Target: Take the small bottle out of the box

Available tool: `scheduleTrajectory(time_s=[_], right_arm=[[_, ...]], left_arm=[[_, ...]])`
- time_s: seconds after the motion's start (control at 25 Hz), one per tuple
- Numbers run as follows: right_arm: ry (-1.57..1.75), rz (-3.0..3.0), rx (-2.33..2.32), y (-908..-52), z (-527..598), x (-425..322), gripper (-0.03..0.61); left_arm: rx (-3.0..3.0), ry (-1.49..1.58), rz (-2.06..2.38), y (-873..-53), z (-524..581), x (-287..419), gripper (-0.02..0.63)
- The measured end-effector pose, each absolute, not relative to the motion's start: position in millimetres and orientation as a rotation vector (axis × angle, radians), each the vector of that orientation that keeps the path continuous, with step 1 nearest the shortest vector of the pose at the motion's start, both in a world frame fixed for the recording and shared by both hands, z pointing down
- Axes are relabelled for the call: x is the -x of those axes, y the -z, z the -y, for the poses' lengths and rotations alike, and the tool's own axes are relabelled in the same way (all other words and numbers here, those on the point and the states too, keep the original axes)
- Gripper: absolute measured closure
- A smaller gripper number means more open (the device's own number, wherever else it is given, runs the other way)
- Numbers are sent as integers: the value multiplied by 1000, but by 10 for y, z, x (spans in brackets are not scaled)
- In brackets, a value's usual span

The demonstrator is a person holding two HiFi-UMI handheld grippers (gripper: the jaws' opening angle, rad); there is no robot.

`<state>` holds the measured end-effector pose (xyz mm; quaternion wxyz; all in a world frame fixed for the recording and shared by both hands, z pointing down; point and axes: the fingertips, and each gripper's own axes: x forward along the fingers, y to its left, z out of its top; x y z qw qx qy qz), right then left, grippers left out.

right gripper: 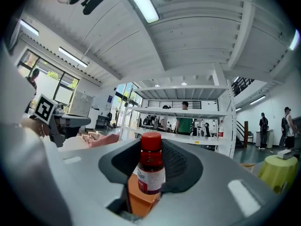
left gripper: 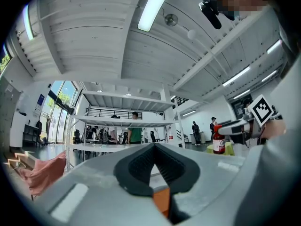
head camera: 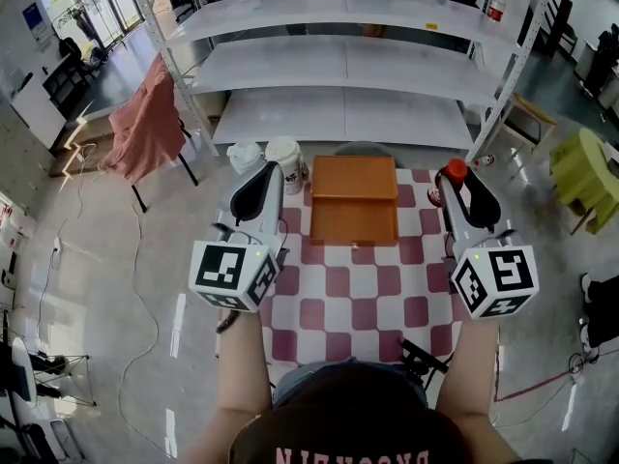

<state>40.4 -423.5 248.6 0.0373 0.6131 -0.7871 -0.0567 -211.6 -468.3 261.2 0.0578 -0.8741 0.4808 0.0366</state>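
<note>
A small dark bottle (head camera: 455, 173) with a red cap stands upright between the jaws of my right gripper (head camera: 458, 186), which is shut on it above the table's right side. The right gripper view shows the bottle (right gripper: 151, 171) pinched between the black pads (right gripper: 181, 166). An open orange box (head camera: 354, 201) lies at the far middle of the checkered table (head camera: 358, 288), to the left of that gripper. My left gripper (head camera: 270, 176) hovers left of the box, its jaws closed together with nothing in them (left gripper: 154, 146). From the left gripper view the bottle (left gripper: 217, 142) shows at the right.
Two white lidded cups (head camera: 266, 155) stand at the table's far left corner, just beyond the left gripper. A white metal shelf rack (head camera: 348, 66) rises behind the table. A pink cloth (head camera: 145, 124) hangs over a chair at left, a yellow-green stool (head camera: 585, 167) at right.
</note>
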Motion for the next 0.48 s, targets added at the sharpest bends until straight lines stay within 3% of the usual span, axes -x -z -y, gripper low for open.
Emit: scheduleTrajectory(time_s=[0.48], right_arm=[[160,2413,-1873,-2551,4277,-421,443]], left_arm=[[2645,-107,-1446,-2595,4705,2092,615]])
